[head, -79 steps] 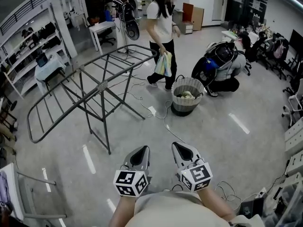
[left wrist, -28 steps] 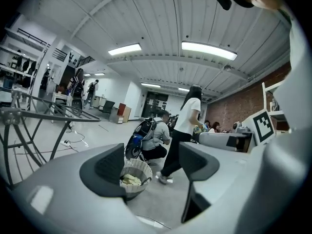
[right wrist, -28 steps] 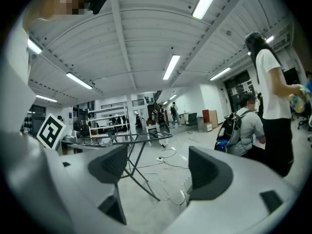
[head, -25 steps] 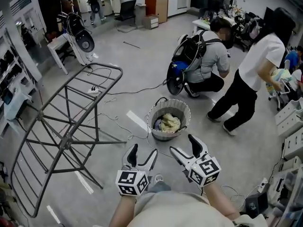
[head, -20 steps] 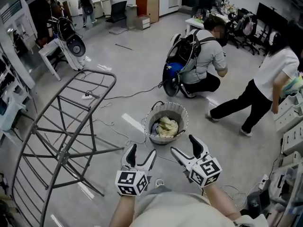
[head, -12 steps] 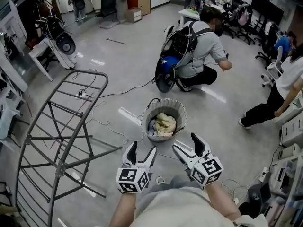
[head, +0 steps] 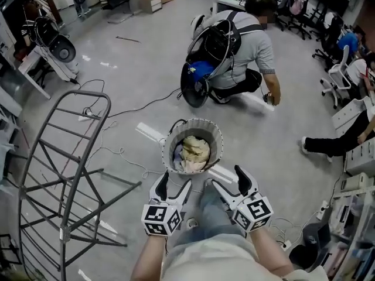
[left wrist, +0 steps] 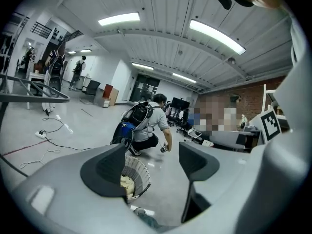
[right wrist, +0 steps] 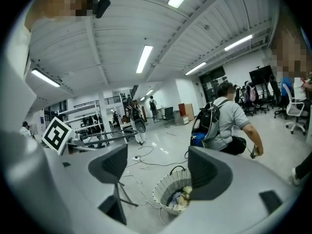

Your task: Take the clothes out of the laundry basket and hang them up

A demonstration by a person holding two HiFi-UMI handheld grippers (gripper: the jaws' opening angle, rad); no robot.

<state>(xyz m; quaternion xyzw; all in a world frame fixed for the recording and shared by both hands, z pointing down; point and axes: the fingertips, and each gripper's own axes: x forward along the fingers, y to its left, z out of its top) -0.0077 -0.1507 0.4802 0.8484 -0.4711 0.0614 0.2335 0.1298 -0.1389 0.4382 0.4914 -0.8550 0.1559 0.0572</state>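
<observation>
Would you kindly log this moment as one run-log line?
left gripper: open, empty | right gripper: open, empty | laundry basket: holds clothes | drying rack: bare

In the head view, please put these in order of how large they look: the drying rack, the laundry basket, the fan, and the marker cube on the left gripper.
1. Rack
2. Basket
3. Fan and cube: they look about alike. The cube is much nearer the camera, so I leave them unranked.

Office-lab: swivel chairs [head: 337,75], ceiling strip lights [right wrist: 145,57], floor cables [head: 153,101].
</observation>
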